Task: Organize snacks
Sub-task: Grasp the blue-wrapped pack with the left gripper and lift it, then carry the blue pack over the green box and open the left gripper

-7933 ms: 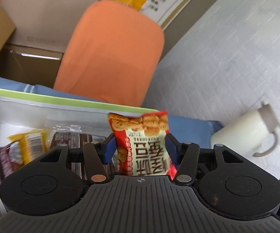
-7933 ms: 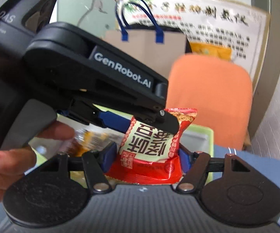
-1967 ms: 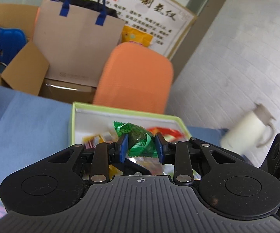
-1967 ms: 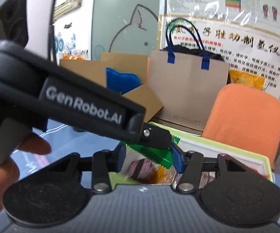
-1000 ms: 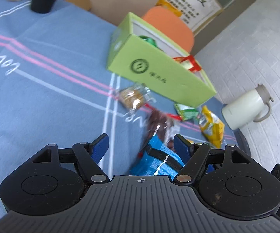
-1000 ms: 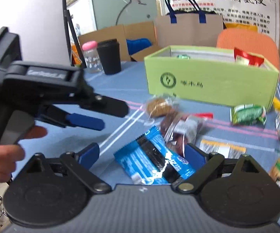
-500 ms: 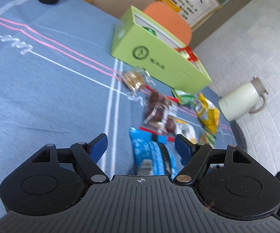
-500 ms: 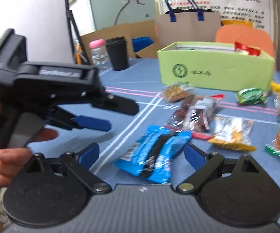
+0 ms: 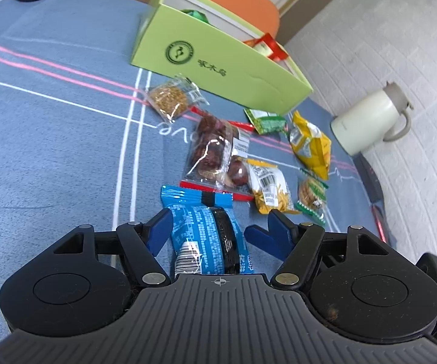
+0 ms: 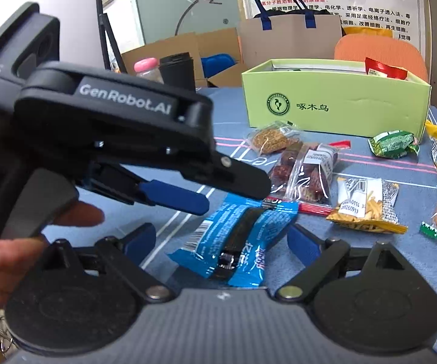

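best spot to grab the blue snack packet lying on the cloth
Grip the blue snack packet across its narrow width at the plump middle, coming from above. It lies flat, lengthwise between the closing jaws of the left hand-held gripper; the crimped ends are too flat to pinch.

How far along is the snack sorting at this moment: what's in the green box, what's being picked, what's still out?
Done: a red packet and a green one already sit in the green box. In hand: the left gripper is closing around the blue packet, pads not yet pressing; the right gripper is open. Left: the date bag, the yellow bag and several more packets lie on the tablecloth.
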`<control>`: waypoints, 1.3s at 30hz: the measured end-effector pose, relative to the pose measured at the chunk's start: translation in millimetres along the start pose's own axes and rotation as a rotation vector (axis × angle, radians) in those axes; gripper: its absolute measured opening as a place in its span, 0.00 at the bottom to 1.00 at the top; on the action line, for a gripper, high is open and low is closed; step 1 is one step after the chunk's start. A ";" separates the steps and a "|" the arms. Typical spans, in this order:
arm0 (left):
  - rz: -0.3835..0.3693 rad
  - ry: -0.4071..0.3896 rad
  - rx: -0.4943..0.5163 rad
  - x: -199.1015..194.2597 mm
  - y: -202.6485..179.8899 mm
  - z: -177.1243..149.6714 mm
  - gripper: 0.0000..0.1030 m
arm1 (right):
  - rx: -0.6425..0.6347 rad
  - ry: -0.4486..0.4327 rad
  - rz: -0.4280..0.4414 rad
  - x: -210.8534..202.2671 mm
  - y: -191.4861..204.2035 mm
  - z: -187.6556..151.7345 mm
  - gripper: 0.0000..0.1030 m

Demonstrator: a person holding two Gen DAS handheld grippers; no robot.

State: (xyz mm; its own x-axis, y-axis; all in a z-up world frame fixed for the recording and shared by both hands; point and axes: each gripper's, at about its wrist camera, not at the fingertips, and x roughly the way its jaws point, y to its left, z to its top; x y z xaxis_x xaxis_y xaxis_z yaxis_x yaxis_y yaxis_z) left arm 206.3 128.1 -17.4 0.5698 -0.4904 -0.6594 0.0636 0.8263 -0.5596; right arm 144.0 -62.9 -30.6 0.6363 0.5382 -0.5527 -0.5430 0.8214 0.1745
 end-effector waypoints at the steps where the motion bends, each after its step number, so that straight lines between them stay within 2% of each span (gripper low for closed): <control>1: 0.010 0.002 0.011 1.2 -1.3 -0.9 0.53 | 0.004 0.002 0.001 0.5 -1.0 -0.2 0.90; 7: 0.021 0.024 0.038 8.2 -5.2 -6.9 0.51 | 0.010 0.030 0.020 9.1 -0.6 -0.4 0.87; 8: 0.042 0.022 0.043 9.5 -5.9 -7.6 0.48 | 0.002 0.038 0.033 11.7 2.9 0.1 0.87; 9: 0.067 0.024 0.044 11.2 -5.2 -8.0 0.36 | -0.012 0.038 0.026 13.4 6.0 -0.4 0.87; 10: 0.073 0.017 0.043 10.5 -3.2 -8.4 0.35 | -0.022 0.038 0.020 14.9 7.7 -1.1 0.85; 12: 0.073 0.019 0.044 9.3 0.1 -10.0 0.26 | -0.048 0.025 -0.012 15.1 10.9 -2.5 0.76; 13: 0.070 0.015 0.034 7.9 1.2 -10.9 0.25 | -0.049 0.021 -0.015 15.0 10.1 -2.4 0.74; 15: 0.071 0.010 0.014 5.5 3.0 -11.9 0.24 | -0.030 0.008 -0.013 12.4 6.4 -1.4 0.62; 22: 0.032 -0.043 -0.005 -6.9 -8.8 8.9 0.24 | -0.056 -0.052 -0.030 1.0 3.4 21.0 0.61; 31: 0.008 -0.131 0.084 6.4 -51.1 86.4 0.22 | -0.099 -0.172 -0.096 9.0 -27.3 83.1 0.61; 35: -0.002 -0.184 0.119 23.4 -73.8 143.7 0.22 | -0.127 -0.226 -0.136 22.0 -55.9 130.2 0.61; 39: 0.017 -0.201 0.144 49.4 -84.5 201.8 0.22 | -0.113 -0.230 -0.120 47.3 -96.7 182.8 0.61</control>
State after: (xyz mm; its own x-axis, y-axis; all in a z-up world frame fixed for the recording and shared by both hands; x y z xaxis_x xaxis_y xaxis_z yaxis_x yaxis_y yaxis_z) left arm 394.4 89.9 98.7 0.7224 -0.4233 -0.5468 0.1606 0.8719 -0.4627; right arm 326.8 -82.4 75.3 0.8006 0.4775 -0.3619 -0.5056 0.8625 0.0195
